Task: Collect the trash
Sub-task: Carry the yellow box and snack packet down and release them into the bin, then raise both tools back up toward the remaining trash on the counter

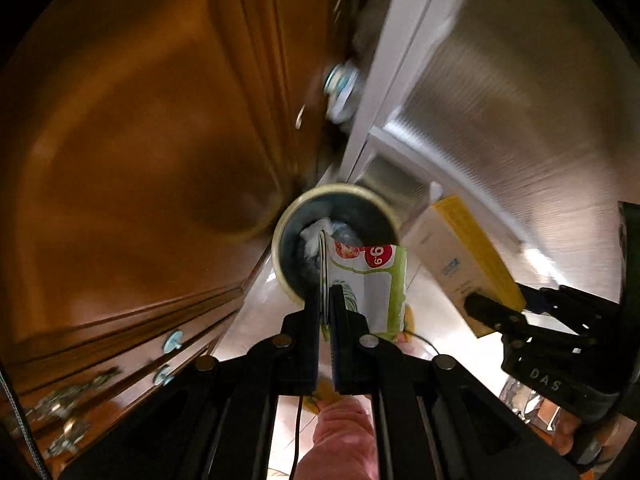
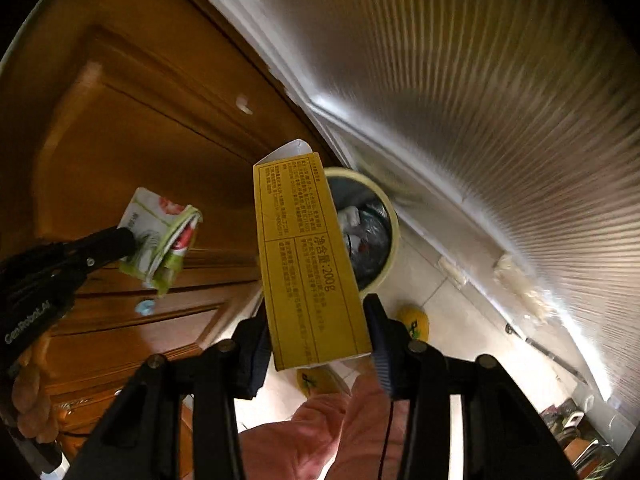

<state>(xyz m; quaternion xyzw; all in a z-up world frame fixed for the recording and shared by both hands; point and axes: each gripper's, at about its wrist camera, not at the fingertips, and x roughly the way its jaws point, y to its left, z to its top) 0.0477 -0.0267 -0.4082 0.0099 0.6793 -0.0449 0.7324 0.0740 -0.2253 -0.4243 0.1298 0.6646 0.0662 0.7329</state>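
Two pieces of trash were held above one round bin (image 1: 336, 240), which was already partly filled with crumpled waste. One flattened green-and-white wrapper (image 1: 366, 284) was pinched in the closed left gripper (image 1: 328, 300). One yellow carton (image 2: 310, 264) was clamped between the jaws of the right gripper (image 2: 316, 336). Wooden cabinets (image 1: 140, 140) stood at the left.

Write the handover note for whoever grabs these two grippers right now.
Left gripper: shut on a flattened green-and-white wrapper.
Right gripper: shut on a yellow box.
Round bin stands on the floor below both, between the wooden cabinet and a ribbed metal door; it already holds crumpled trash.
Done: both pieces picked up and carried over the bin.
Left: release both into it.
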